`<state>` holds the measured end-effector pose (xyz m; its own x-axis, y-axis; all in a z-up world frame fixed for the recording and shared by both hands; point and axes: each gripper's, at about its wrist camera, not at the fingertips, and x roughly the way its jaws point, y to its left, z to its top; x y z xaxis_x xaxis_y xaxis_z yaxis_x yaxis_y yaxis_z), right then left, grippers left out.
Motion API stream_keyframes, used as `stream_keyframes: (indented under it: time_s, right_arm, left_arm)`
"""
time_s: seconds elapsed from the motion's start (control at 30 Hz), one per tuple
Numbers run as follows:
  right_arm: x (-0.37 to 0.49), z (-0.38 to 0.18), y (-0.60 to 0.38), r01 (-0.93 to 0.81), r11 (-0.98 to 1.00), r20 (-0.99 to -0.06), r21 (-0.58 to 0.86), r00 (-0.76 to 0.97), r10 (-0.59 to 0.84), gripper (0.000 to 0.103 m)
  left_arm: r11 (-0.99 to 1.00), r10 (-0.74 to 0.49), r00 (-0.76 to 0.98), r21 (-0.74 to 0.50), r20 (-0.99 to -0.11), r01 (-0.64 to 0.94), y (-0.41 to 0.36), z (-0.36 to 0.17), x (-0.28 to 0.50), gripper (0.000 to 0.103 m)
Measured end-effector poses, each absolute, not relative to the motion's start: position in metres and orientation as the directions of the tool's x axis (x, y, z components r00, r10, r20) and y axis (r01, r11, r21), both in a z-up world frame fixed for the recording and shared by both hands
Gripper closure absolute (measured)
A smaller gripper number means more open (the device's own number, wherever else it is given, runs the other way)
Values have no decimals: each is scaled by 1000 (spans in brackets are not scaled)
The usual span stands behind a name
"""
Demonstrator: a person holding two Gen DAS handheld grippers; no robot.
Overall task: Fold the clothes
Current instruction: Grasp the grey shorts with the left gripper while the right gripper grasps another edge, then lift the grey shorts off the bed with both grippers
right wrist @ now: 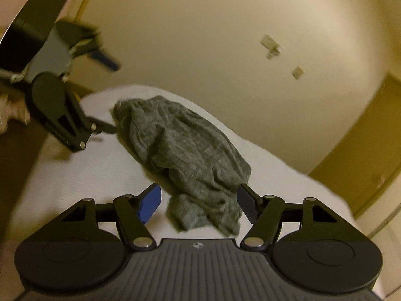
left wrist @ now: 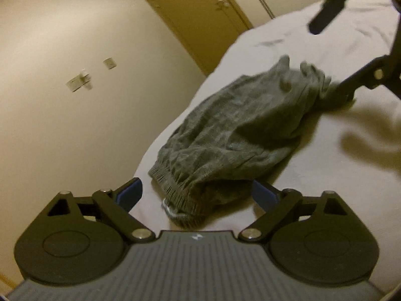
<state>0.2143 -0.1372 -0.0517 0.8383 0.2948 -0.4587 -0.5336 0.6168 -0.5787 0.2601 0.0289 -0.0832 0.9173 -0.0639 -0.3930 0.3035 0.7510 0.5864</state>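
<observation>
A grey pair of shorts [left wrist: 233,135] lies crumpled on a white bed [left wrist: 313,175]. Its ribbed waistband [left wrist: 180,200] sits between the spread pads of my left gripper [left wrist: 198,195], which is open just above it. The same shorts show in the right wrist view [right wrist: 185,155], with their near end between the spread blue pads of my open right gripper [right wrist: 198,203]. In the left wrist view the right gripper [left wrist: 333,57] sits at the far end of the shorts. In the right wrist view the left gripper [right wrist: 110,95] sits at the far end.
The bed edge [left wrist: 175,115] runs along the left of the shorts, with a cream wall [left wrist: 75,50] beyond. A yellow-brown door [left wrist: 200,20] stands at the back. More white sheet [left wrist: 325,225] lies to the right of the shorts.
</observation>
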Motion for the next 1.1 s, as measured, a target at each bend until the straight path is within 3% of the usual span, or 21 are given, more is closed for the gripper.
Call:
stream_keyframes:
  time_s: [0.1,0.13,0.23,0.27,0.3,0.33,0.37,0.53,0.67,0.83,1.1]
  right_arm:
    - [241,-68,-125,-541,568,-465,-620,837,289,36]
    - [249,-73,-121,-544,558,-469,-627,835,287,37]
    - [272,-86,-111,-550,537,-486,-639,830,273,41]
    - [279,-90,-108,-552,530,-492,-643,829,266,50]
    - [284,-95,-105,-554,522,-498,-648,827,260,69]
    - [285,-97,-104,-549,524,-494,-651,830,257,81]
    - [286,-98,-104,-543,527,-489,-654,835,254,101]
    - [264,-47,-138,-458,647,-400,-610,883,247,102]
    - [224,17,-186,-381,732,-339,-565,916,216,103]
    - [123,90,-260,-257,832,-305,-492,946,112,103]
    - [-73,130,-353,-16,885,-304,-466,942,-143,102]
  left_arm:
    - [729,-89,901,589,-424,349,33,-93,279,37]
    - [723,-101,891,582,-442,371,33,-96,284,53]
    - [714,-127,882,575,-454,400,32,-100,290,77]
    - [719,-128,886,574,-446,392,32,-98,291,84]
    - [730,-130,891,566,-435,383,33,-96,290,87]
    - [742,-136,897,557,-420,373,34,-88,288,89]
    - [755,-141,903,546,-405,363,35,-80,285,90]
    - [791,-218,921,495,-322,360,28,-16,257,91]
    - [752,-381,884,465,-271,467,-11,28,188,92]
    - [678,-568,798,437,-199,591,-61,82,102,92]
    - [459,-814,561,426,-150,780,-147,117,-13,92]
